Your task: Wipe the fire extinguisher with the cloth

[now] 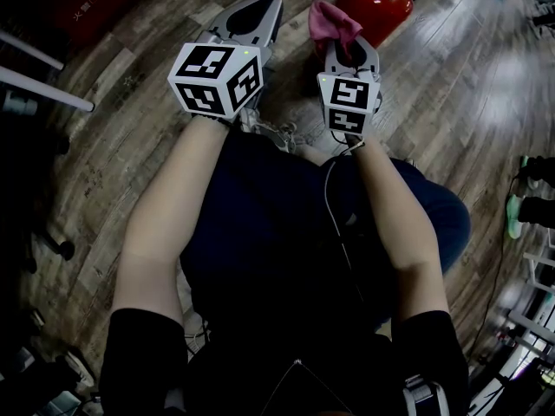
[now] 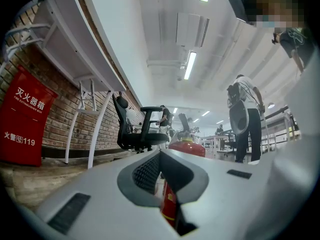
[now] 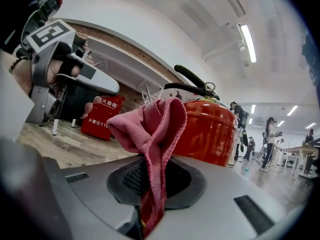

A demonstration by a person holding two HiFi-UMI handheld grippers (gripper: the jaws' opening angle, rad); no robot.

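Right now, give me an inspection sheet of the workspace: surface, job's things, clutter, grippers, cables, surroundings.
Surface: wood-plank floor.
Job's things: red fire extinguisher upright on the floor; pink cloth close to it, contact unclear.
Clutter: red fire box by the wall; black office chair.
Grippers: left hand-held gripper shut, empty; right hand-held gripper shut on the cloth.
Cables: one cable along the right forearm.
Surroundings: brick wall, white desk, people standing far off.

Dim, vignetted head view; bright ceiling strip lights, fisheye-bent edges, blurred near foreground.
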